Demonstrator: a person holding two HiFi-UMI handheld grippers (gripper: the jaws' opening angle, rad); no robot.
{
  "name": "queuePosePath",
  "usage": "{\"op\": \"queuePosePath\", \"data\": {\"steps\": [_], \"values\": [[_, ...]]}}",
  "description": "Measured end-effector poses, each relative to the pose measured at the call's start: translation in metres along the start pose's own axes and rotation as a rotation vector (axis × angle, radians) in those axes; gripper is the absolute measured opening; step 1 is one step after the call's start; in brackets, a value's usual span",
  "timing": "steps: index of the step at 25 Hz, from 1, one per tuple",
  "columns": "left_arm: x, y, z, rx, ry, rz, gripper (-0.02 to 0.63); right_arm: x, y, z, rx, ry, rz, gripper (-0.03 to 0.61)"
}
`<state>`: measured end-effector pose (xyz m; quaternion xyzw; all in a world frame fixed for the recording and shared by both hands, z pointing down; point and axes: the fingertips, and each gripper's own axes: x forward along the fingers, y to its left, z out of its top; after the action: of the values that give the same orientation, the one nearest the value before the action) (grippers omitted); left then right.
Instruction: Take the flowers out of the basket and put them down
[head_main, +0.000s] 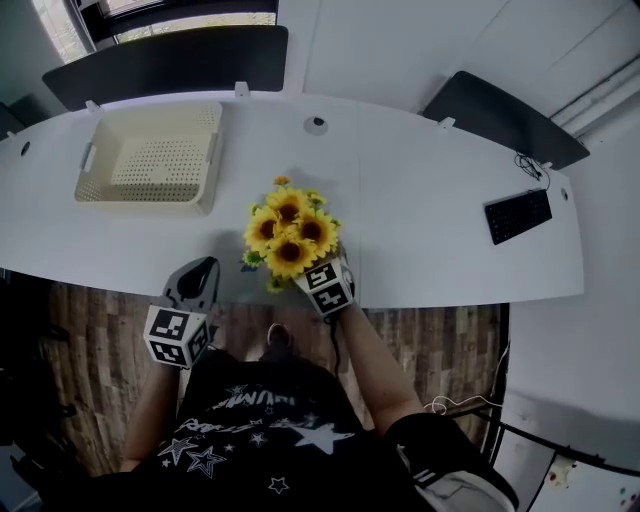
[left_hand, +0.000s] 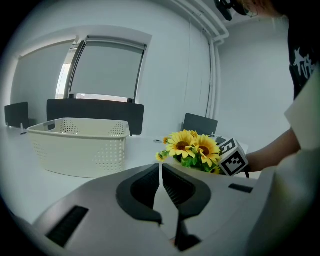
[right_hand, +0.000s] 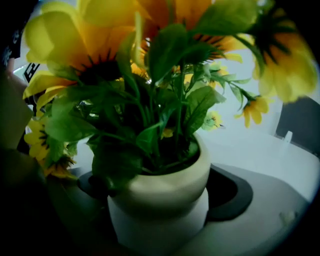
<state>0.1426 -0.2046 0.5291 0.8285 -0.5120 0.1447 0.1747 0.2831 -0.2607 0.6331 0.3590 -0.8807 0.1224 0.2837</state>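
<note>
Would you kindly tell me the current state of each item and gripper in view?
Basket: empty, upright.
Sunflowers: out of the basket, upright in their pot.
Pot: upright, gripped on both sides.
Right gripper: shut on the pot.
Left gripper: shut, holding nothing.

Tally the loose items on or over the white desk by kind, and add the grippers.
Basket: 1
Pot of sunflowers: 1
Keyboard: 1
Grippers: 2 (left gripper, right gripper)
Total: 5
</note>
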Motion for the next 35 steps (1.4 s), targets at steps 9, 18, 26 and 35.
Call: {"op": "queuePosePath", "data": {"steps": [9,18,26,35], "values": [[-0.005,0.007,0.005,0.009,-0.018,-0.066,0.026,-0.022,-0.001,-0.024,0.070,0.061,-0.103,0.529],[-0.027,0.024,0.011,0.039,-0.032,-0.169,0.026,-0.064,0.012,-0.036,0.212,0.028,-0.319,0.526],[-0.063,0.037,0.014,0.029,-0.079,-0.235,0.025,-0.094,0.046,-0.010,0.207,-0.057,-0.430,0.500],[-0.108,0.074,0.007,0.015,-0.111,-0.278,0.026,-0.095,0.109,0.018,0.226,-0.121,-0.489,0.442]]}}
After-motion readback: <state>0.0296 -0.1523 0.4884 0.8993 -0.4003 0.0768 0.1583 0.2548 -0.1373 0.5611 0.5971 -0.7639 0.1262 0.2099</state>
